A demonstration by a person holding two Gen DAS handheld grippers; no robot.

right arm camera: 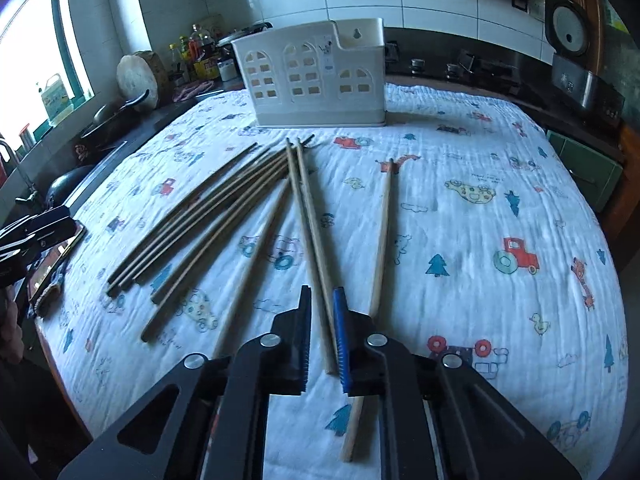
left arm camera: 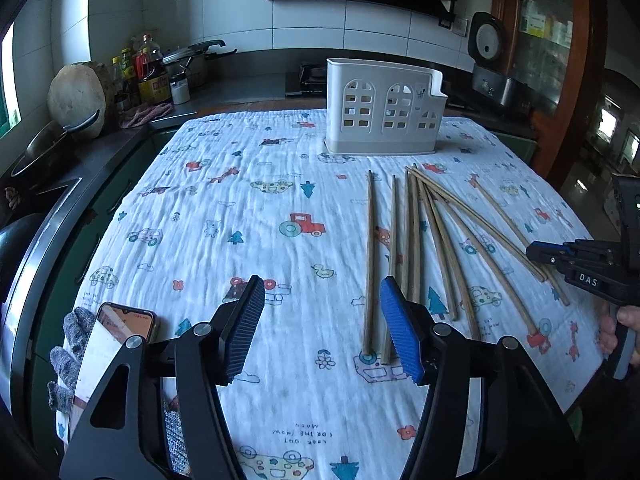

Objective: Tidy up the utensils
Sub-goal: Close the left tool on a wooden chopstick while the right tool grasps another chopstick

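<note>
Several wooden chopsticks (left arm camera: 416,236) lie fanned on the patterned cloth, in front of a white utensil holder (left arm camera: 384,108) with window cut-outs. My left gripper (left arm camera: 322,304) is open and empty, low over the cloth just left of the chopsticks. In the right wrist view the chopsticks (right arm camera: 224,208) spread left and centre, and the holder (right arm camera: 316,76) stands at the back. My right gripper (right arm camera: 322,312) is nearly closed around a pair of chopsticks (right arm camera: 310,232) that still lie on the cloth; a gap shows between the pads. The right gripper also shows in the left wrist view (left arm camera: 560,260).
A phone (left arm camera: 116,344) and a grey glove (left arm camera: 72,344) lie at the table's near left. A counter with bottles (left arm camera: 148,72), a pan (left arm camera: 48,144) and a cutting board (left arm camera: 76,92) runs along the left. A rice cooker (left arm camera: 488,64) stands at the back right.
</note>
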